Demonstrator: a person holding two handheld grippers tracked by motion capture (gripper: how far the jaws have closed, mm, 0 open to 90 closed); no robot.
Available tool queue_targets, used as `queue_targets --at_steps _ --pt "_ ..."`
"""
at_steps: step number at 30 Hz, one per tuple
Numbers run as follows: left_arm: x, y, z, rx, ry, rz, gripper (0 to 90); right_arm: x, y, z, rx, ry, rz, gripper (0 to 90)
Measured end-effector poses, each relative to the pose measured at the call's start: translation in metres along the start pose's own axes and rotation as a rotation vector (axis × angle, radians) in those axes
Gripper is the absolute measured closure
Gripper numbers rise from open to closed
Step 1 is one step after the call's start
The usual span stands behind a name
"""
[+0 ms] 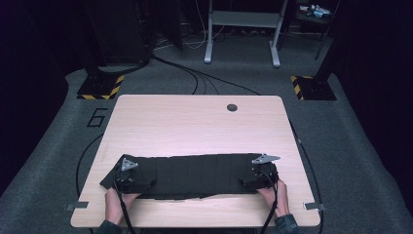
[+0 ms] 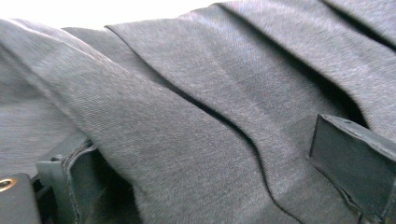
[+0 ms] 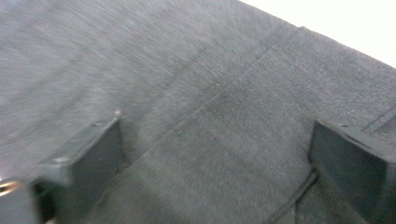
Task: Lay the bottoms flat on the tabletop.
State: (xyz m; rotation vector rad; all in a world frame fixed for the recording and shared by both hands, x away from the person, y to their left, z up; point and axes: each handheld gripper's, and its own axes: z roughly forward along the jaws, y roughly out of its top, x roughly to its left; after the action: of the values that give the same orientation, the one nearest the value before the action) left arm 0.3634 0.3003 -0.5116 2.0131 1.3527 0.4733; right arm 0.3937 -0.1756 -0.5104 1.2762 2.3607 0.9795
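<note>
1. My left hand-held gripper [image 1: 127, 171]: at the 7 o'clock part of the worktop [image 1: 195, 122], on the left end of the dark garment [image 1: 195, 174]. In the left gripper view its jaws stand apart with grey folds heaped between them; released, as far as I can judge, not pinching.
2. Dark garment: folded into a long band across the near edge of the worktop, 7 o'clock to 5 o'clock, overlapping pleats at its left end.
3. My right hand-held gripper [image 1: 260, 173]: at 5 o'clock, on the right end of the band. Jaws wide, cloth and a stitched seam [image 3: 243, 79] lying flat between them; released.
4. Risk: a jaw may catch just the top layer, so the fold peels open on lifting.
5. Risk: uneven pulls from the two ends would skew the band or drag it over the near edge.
</note>
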Motion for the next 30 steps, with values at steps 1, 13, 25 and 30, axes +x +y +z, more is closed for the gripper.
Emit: queue_targets --at_steps 1,13,25,30 --pt "0.000 -0.001 -0.003 -0.023 0.011 -0.009 2.7 -0.001 -0.002 -0.005 -0.025 0.012 0.019 7.8" --pt "0.003 -0.018 -0.042 -0.069 0.018 -0.009 4.2 0.011 -0.030 -0.047 -0.112 -0.032 0.081 14.5" --pt "0.002 -0.037 -0.046 -0.063 -0.017 -0.008 17.9 0.032 -0.041 -0.034 -0.074 -0.041 0.065 30.5" --pt "-0.001 -0.041 -0.043 -0.057 -0.054 0.010 39.1 0.036 -0.042 -0.029 -0.069 -0.058 0.057 40.9"
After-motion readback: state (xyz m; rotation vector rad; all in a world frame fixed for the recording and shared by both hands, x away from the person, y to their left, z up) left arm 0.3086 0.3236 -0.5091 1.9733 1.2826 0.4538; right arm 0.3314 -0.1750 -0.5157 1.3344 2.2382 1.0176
